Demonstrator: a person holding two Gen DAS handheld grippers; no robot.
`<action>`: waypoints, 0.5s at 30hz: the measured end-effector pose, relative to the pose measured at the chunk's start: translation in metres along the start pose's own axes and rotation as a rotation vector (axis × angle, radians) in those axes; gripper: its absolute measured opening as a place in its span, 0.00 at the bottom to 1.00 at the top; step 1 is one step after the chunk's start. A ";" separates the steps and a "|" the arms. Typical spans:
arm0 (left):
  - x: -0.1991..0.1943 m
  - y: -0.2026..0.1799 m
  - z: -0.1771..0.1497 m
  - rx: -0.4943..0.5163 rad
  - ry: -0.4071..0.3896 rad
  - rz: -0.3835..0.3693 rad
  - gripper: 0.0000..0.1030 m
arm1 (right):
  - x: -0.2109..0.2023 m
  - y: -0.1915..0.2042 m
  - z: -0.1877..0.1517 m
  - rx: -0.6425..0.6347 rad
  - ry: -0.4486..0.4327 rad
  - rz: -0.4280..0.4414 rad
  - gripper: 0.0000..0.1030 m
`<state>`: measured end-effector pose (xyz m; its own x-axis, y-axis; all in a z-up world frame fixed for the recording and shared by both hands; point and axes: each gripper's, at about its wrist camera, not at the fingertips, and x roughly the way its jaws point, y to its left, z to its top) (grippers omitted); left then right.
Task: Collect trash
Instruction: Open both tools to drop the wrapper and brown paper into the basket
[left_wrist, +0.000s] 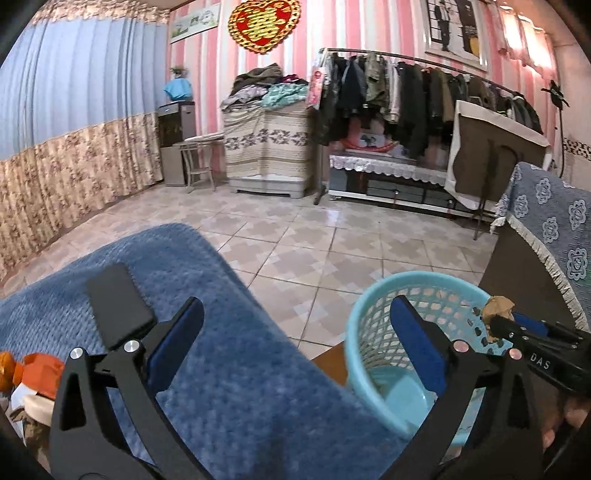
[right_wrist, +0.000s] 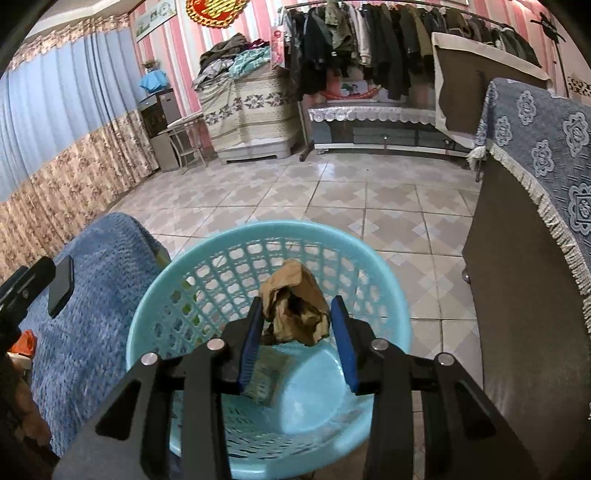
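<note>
A light blue mesh wastebasket (right_wrist: 177, 295) stands on the tiled floor beside a blue blanket; it also shows in the left wrist view (left_wrist: 369, 314). My right gripper (right_wrist: 297, 315) is shut on a crumpled brown paper wad (right_wrist: 295, 306) and holds it above the basket's opening. The wad also shows in the left wrist view (left_wrist: 496, 312), over the basket's right rim. A greenish scrap (right_wrist: 264, 380) lies inside the basket. My left gripper (left_wrist: 295, 321) is open and empty, between the blanket and the basket.
The blue blanket (left_wrist: 221, 369) covers a surface at left, with a black phone (left_wrist: 118, 306) on it. Orange and white items (left_wrist: 33, 369) lie at far left. A dark cabinet under a patterned blue cloth (right_wrist: 535, 155) stands right of the basket. Clothes rack (left_wrist: 424, 92) at back.
</note>
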<state>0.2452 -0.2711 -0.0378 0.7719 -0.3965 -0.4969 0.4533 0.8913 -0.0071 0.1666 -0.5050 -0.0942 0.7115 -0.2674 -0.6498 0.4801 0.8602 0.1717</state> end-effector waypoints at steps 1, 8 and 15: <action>-0.002 0.004 -0.002 -0.008 0.004 0.007 0.95 | 0.002 0.005 0.000 -0.007 0.002 0.007 0.38; -0.015 0.023 -0.011 -0.024 0.020 0.061 0.95 | -0.001 0.012 0.001 -0.020 -0.023 0.007 0.59; -0.035 0.028 -0.014 -0.023 0.010 0.082 0.95 | -0.015 0.015 0.001 -0.021 -0.080 0.010 0.81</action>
<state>0.2250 -0.2289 -0.0333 0.8012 -0.3200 -0.5056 0.3786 0.9254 0.0143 0.1640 -0.4892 -0.0811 0.7551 -0.2920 -0.5870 0.4629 0.8715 0.1620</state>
